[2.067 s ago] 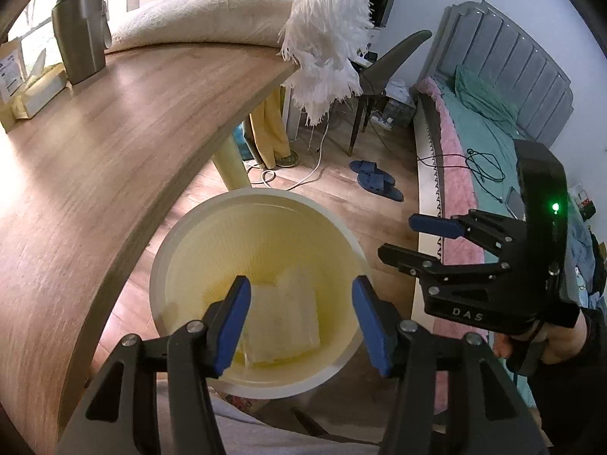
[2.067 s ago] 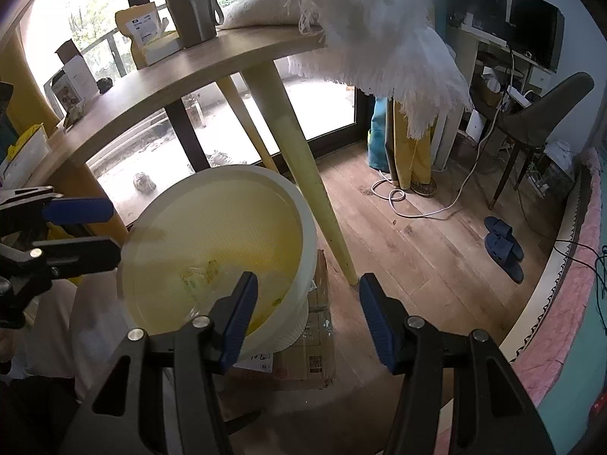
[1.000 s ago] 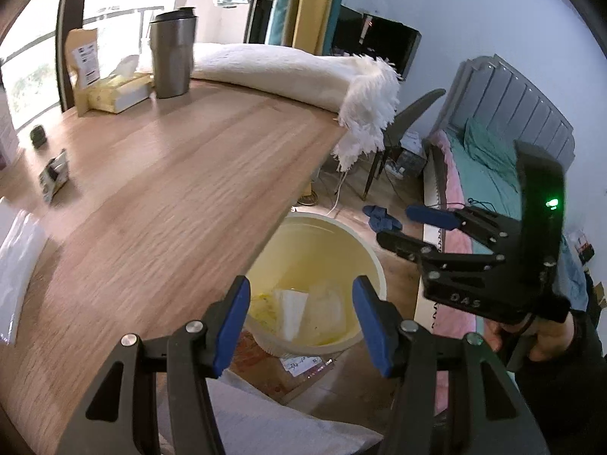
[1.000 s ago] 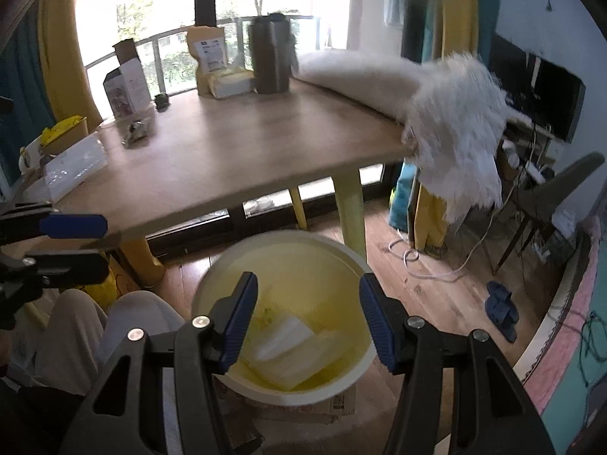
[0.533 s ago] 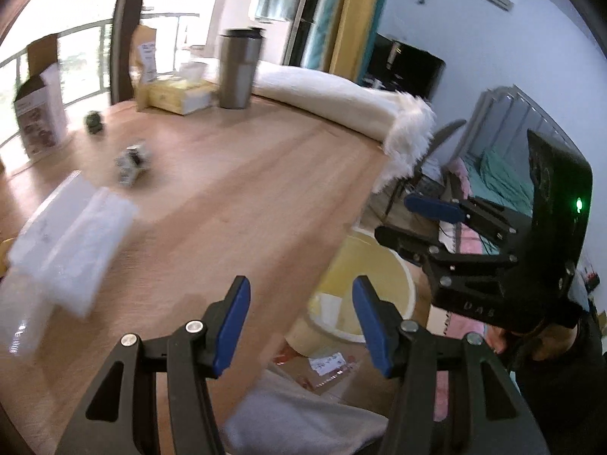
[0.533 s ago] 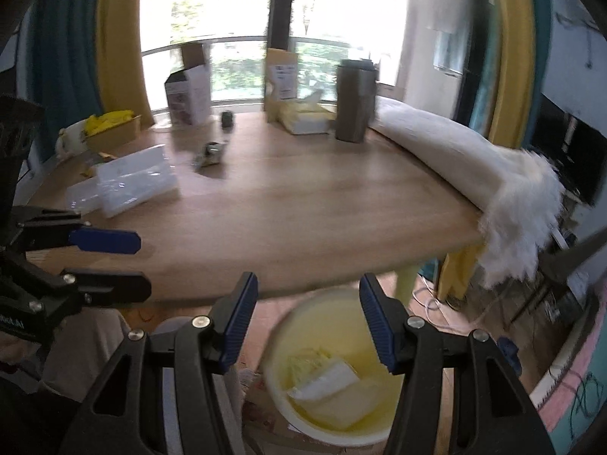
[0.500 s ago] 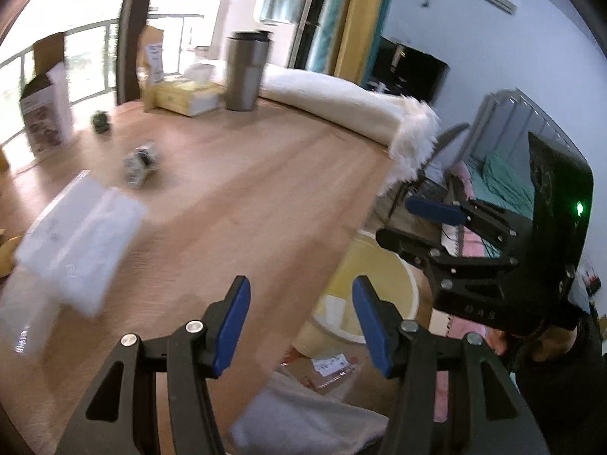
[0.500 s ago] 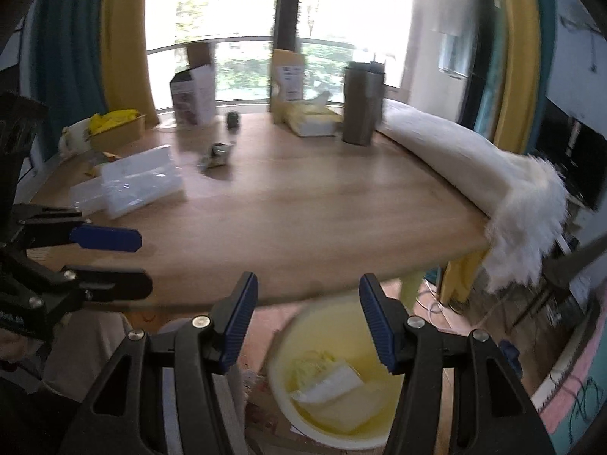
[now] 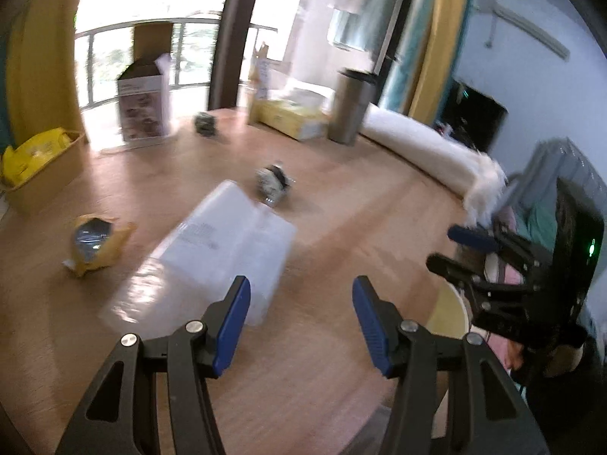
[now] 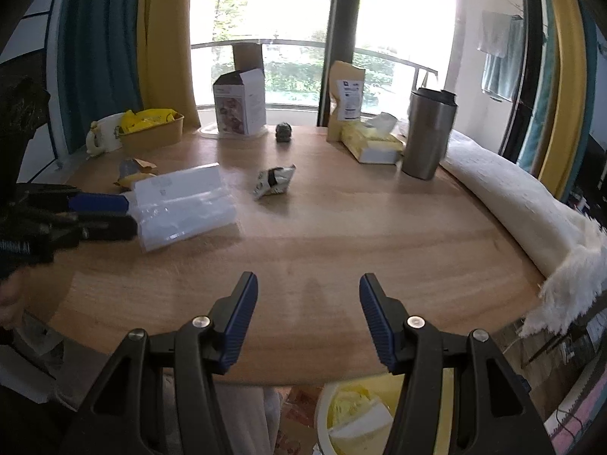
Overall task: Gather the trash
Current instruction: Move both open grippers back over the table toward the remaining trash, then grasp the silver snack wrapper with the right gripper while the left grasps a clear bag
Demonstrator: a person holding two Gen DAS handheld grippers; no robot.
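Where clear bag [image 10: 182, 204] lies: flat, glossy, label up.

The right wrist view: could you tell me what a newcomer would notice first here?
A clear plastic bag lies on the wooden table, beside the open left gripper. A crumpled wrapper sits mid-table, and a yellow bin with trash stands below the near edge.

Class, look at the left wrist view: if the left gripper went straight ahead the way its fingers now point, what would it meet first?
Probably the clear plastic bag. The open left gripper points over the wooden table, with the bag just ahead, slightly left of centre. Depth is unclear; it might pass beside it.
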